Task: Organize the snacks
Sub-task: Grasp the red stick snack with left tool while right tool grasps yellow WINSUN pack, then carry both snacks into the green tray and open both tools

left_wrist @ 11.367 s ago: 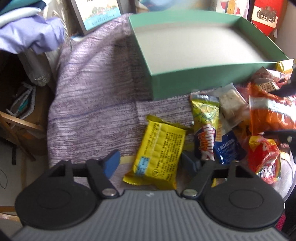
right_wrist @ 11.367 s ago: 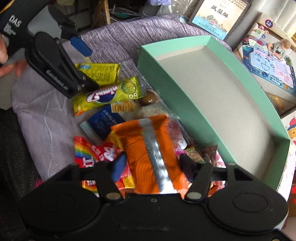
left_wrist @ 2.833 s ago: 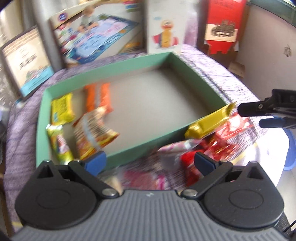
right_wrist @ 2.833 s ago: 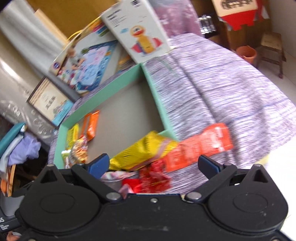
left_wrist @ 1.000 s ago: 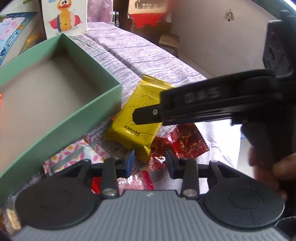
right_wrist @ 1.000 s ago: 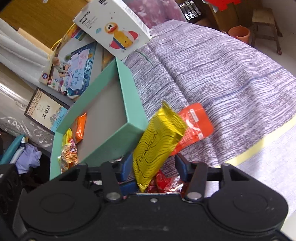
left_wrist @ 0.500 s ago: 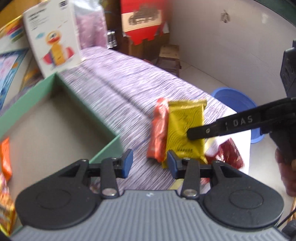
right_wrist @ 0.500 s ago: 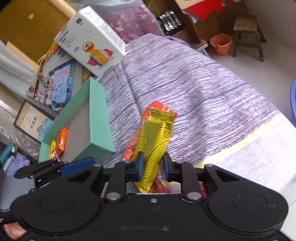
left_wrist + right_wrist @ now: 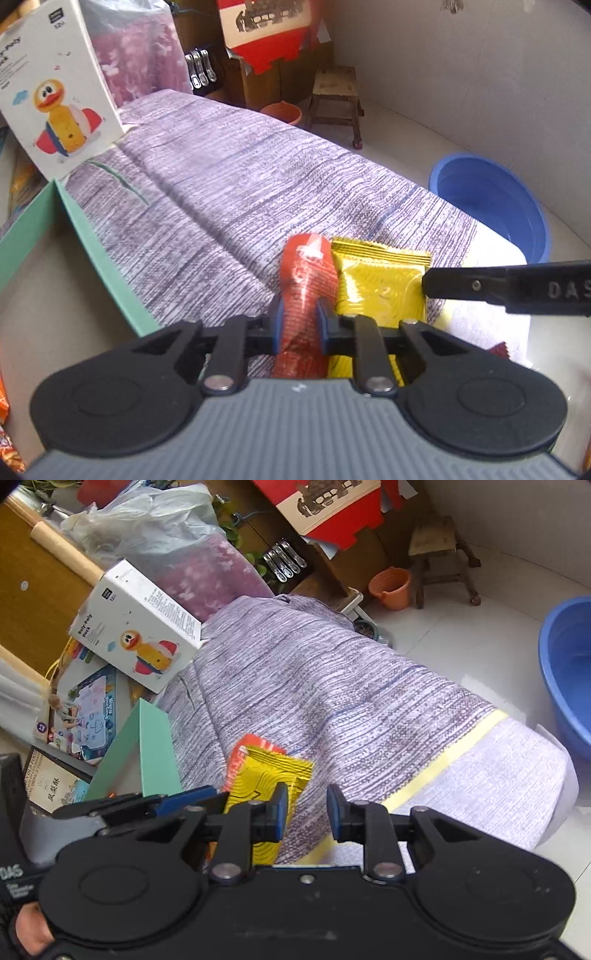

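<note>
The left tool (image 9: 299, 325) pinches a red snack packet (image 9: 304, 288) low on the purple-covered worktop (image 9: 229, 192), while the right tool (image 9: 306, 812) hangs narrowly parted and empty, its finger tip at the edge of the yellow snack packet (image 9: 380, 284) lying just beside the red one. The slick red wrapper looks liable to slide out of the pinch on the way to the green box (image 9: 99, 258), or to drag the touching yellow packet toward the worktop's near edge. The box wall stands between the packets and its floor. A duck toy box (image 9: 55, 92) leans beyond; a blue basin (image 9: 491, 206) and a wooden stool (image 9: 336, 92) wait on the floor.
</note>
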### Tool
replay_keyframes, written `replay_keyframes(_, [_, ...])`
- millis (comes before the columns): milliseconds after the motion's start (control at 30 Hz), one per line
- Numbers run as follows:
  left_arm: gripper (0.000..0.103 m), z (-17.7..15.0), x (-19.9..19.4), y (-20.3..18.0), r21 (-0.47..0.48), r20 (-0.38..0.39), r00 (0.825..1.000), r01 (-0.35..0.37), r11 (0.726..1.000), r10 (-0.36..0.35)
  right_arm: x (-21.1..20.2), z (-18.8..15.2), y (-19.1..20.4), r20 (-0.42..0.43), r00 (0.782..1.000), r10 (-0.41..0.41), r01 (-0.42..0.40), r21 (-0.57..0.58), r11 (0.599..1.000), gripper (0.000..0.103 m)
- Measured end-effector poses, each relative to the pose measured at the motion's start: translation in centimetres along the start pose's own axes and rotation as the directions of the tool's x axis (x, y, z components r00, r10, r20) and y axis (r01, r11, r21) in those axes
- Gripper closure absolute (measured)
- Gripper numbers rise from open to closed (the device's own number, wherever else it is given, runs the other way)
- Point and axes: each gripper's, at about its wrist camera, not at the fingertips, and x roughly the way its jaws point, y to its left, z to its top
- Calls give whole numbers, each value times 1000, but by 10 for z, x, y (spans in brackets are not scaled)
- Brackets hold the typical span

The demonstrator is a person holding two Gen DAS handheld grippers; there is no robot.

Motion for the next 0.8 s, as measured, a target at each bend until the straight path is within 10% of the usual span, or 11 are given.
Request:
replay_keyframes(100, [69,2,7,-9,35,-21,1000,-2,999,3,4,-2,0,-10,1000,-1,1,9,1000,79])
replay_keyframes(500, [79,-62,-38,4,-110,-47,999,-28,994,22,18,-13,32,-66,998,9,-12,-49,999,72])
replay_keyframes(633, [78,-80,-52,29,-193,-52,998,-43,980,33,16,-24,55,-64,997,-34,26,-115,993,31])
replay_keyframes(800, [74,-97,-66,48,-251,-40,999,-43,967,34,27,-43,94,-76,991,-106,85,-242,966,27])
